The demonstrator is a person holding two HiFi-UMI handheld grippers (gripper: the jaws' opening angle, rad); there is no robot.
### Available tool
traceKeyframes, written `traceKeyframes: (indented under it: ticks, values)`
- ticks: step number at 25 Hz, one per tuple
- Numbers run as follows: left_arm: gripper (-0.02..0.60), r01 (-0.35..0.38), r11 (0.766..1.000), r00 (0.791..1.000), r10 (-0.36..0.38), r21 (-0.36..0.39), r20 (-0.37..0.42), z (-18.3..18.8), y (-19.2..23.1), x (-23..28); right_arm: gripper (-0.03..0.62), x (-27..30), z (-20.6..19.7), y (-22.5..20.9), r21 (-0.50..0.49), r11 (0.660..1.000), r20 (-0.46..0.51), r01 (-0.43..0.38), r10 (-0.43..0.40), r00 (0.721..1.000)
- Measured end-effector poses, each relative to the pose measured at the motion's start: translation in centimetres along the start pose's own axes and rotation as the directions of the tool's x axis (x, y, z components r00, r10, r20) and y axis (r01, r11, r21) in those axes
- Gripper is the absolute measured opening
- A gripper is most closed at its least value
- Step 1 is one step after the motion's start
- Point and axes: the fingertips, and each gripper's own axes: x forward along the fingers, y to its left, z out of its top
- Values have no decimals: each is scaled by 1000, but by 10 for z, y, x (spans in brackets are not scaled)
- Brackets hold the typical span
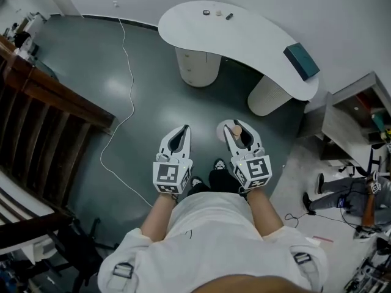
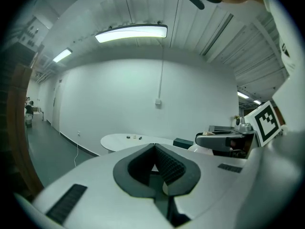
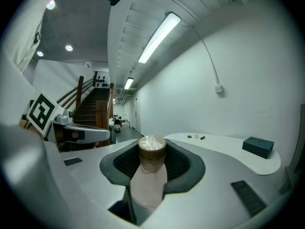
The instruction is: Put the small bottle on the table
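Note:
My right gripper (image 1: 237, 131) (image 3: 153, 149) is shut on a small beige bottle (image 3: 150, 175) with a brown cap (image 1: 236, 129), which lies lengthwise between the dark pads, cap pointing forward. My left gripper (image 1: 179, 138) (image 2: 153, 163) is shut with nothing between its jaws. Both are held side by side in front of my body, above the grey floor. The white curved table (image 1: 244, 38) (image 3: 224, 147) (image 2: 119, 140) stands ahead, some way off. Three small items (image 1: 217, 13) lie at its far end.
A dark teal box (image 1: 301, 60) (image 3: 258, 146) rests on the table's right end. Two round white pedestals (image 1: 198, 66) carry the table. A wooden stair railing (image 1: 43, 102) runs along the left. A white cable (image 1: 125, 96) trails over the floor. Shelving and clutter (image 1: 360, 121) are at the right.

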Motion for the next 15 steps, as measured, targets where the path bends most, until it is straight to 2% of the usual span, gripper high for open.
traceKeyframes:
  ticks: [4,9,15]
  values:
    - [12,-18,1000,1000,18,-7,-3,0,14,24,127,29,1,-8,-12,999,-6,-37,37,999]
    - [12,-63,998,998,63,-10,-6,5,40,72,127,82,12,-38,-41,996,4,-76,76,997]
    - [12,-113,993,994,113,-23,-2,28,73,142,127,150,40,-83,-72,988,6,-136,137,991]
